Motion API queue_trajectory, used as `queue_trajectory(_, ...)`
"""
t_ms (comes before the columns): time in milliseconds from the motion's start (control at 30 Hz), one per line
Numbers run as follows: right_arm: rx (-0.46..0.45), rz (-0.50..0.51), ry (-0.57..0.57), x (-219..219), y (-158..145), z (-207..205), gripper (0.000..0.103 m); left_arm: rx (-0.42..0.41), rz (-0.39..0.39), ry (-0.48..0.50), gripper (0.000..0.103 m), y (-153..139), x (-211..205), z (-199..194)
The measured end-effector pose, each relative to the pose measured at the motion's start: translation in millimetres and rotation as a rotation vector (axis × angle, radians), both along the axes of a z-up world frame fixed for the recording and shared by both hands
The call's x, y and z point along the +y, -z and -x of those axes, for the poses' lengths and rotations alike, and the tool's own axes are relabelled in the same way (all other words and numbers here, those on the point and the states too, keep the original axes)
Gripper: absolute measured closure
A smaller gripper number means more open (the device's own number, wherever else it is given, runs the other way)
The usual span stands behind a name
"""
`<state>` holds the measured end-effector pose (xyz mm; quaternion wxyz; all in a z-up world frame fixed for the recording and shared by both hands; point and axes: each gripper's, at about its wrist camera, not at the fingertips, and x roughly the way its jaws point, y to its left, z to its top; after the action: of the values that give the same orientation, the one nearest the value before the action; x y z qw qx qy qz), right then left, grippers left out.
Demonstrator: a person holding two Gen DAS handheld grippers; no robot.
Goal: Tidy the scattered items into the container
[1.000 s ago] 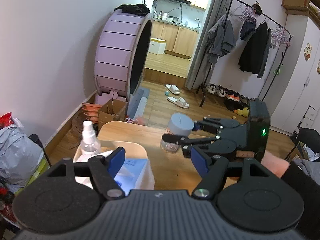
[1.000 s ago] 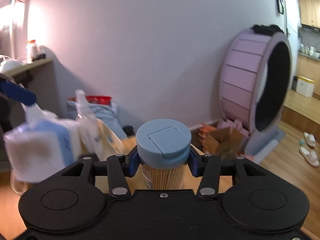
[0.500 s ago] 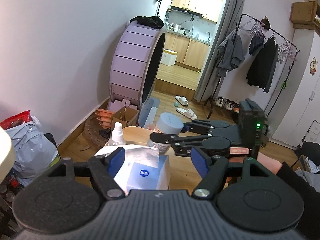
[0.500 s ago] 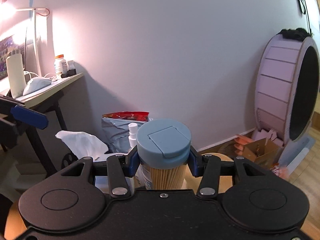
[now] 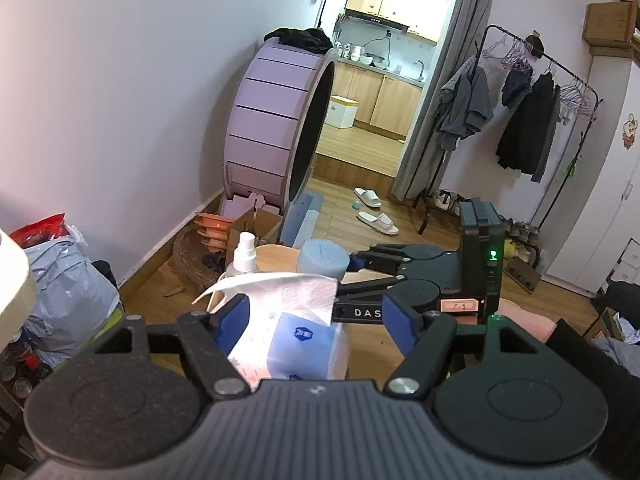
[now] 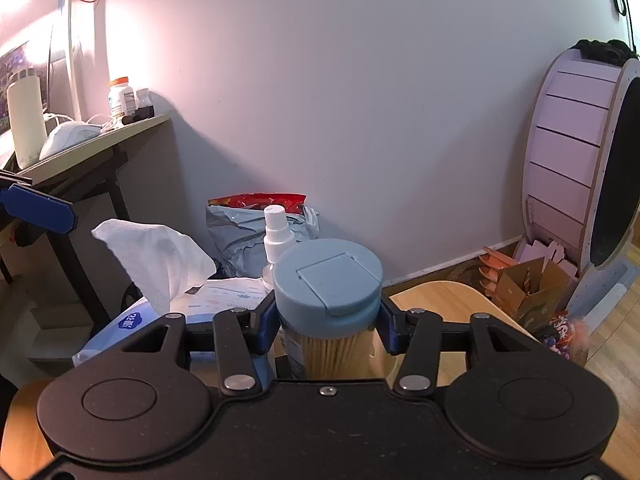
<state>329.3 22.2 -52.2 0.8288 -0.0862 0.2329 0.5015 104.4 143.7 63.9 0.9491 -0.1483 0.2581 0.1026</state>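
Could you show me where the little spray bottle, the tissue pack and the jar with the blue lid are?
spray bottle (image 6: 275, 224), right wrist view, on its white spray head.
tissue pack (image 5: 298, 340), left wrist view, on its blue front.
jar with the blue lid (image 6: 328, 280), right wrist view, on the lid's top.

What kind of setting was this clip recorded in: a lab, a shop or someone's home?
Most likely a lived-in home, a main room opening onto a kitchen. Signs: a clothes rack hung with coats, slippers on the wood floor, kitchen cabinets through the doorway, and a large purple pet exercise wheel against the wall.
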Motion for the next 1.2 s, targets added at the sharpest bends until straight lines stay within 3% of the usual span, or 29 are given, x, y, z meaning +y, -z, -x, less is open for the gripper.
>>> queue_trajectory(167,-0.058,0.007,0.014,-1.3,-3.9,6.0,0.029,-0.008,-0.002,-0.008,0.031,-3.2,1.1,2.3)
queue_trajectory(533,-0.050,-0.023,0.078,-28.1,-11.0,18.1,0.027,0.007,-0.020,-0.013,0.031,3.2,-2.3,9.8)
queue_trajectory(767,-0.017,0.000,0.178,-50.6,-21.5,40.1,0.007,0.025,-0.031,-0.018,0.031,4.2,-6.5,18.8)
queue_trajectory(933,0.040,0.045,0.205,-48.5,-32.3,62.7,0.000,0.123,-0.024,-0.008,0.019,0.7,-10.1,21.8)
queue_trajectory(1000,0.049,0.061,0.209,-44.1,-37.2,73.5,0.000,0.135,-0.051,-0.010,0.007,-1.3,-12.1,25.4)
queue_trajectory(1067,0.060,0.076,0.219,-40.2,-42.3,83.1,0.000,0.134,-0.060,-0.015,0.002,-3.3,-12.2,30.0)
queue_trajectory(1200,0.089,0.090,0.222,-34.7,-55.7,98.3,0.000,0.146,-0.063,-0.039,0.000,-8.6,-9.3,33.9)
